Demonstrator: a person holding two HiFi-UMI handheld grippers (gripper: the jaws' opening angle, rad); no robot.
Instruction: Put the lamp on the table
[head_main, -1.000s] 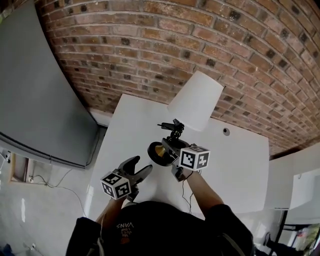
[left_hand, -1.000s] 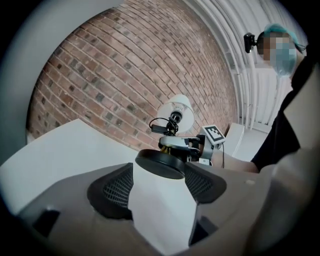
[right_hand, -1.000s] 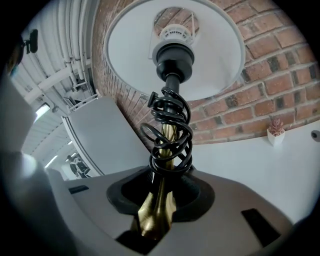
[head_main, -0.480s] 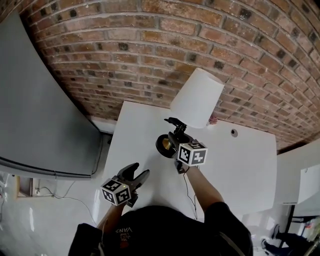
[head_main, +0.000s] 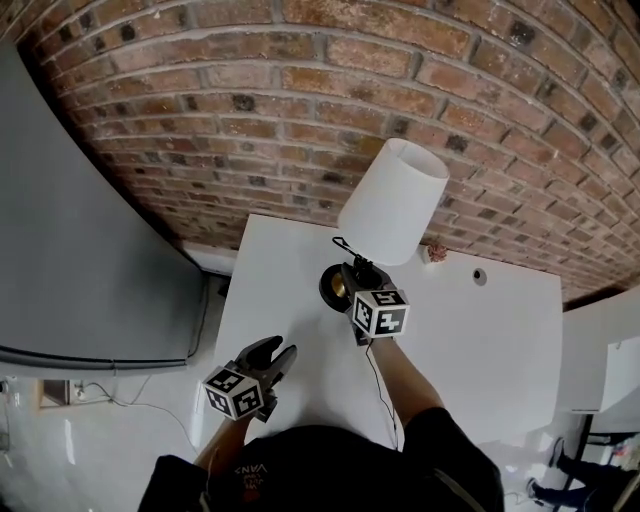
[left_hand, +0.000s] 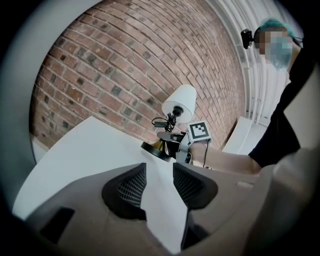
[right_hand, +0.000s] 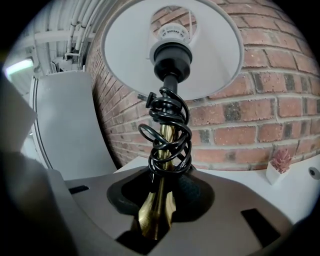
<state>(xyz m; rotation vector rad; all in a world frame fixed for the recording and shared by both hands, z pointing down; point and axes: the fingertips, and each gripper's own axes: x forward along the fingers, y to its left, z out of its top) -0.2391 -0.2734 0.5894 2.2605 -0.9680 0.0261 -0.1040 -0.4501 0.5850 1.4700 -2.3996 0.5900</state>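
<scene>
The lamp has a white shade (head_main: 392, 200), a brass stem (right_hand: 162, 145) wound with black cord, and a round black base (head_main: 335, 285). My right gripper (head_main: 355, 280) is shut on the stem just above the base and holds the lamp over the middle of the white table (head_main: 480, 340). In the left gripper view the base (left_hand: 151, 149) sits tilted, low over the tabletop; I cannot tell if it touches. My left gripper (head_main: 275, 357) hovers at the table's front left, apart from the lamp. Its jaws are closing with nothing between them (left_hand: 159, 175).
A brick wall (head_main: 250, 110) runs behind the table. A small pink plant in a white pot (head_main: 433, 252) stands at the table's back edge, with a round cable hole (head_main: 480, 275) right of it. A grey panel (head_main: 70, 230) stands to the left.
The right gripper has carried the lamp farther over the table toward the wall and stood it more upright. The left gripper's jaws have narrowed.
</scene>
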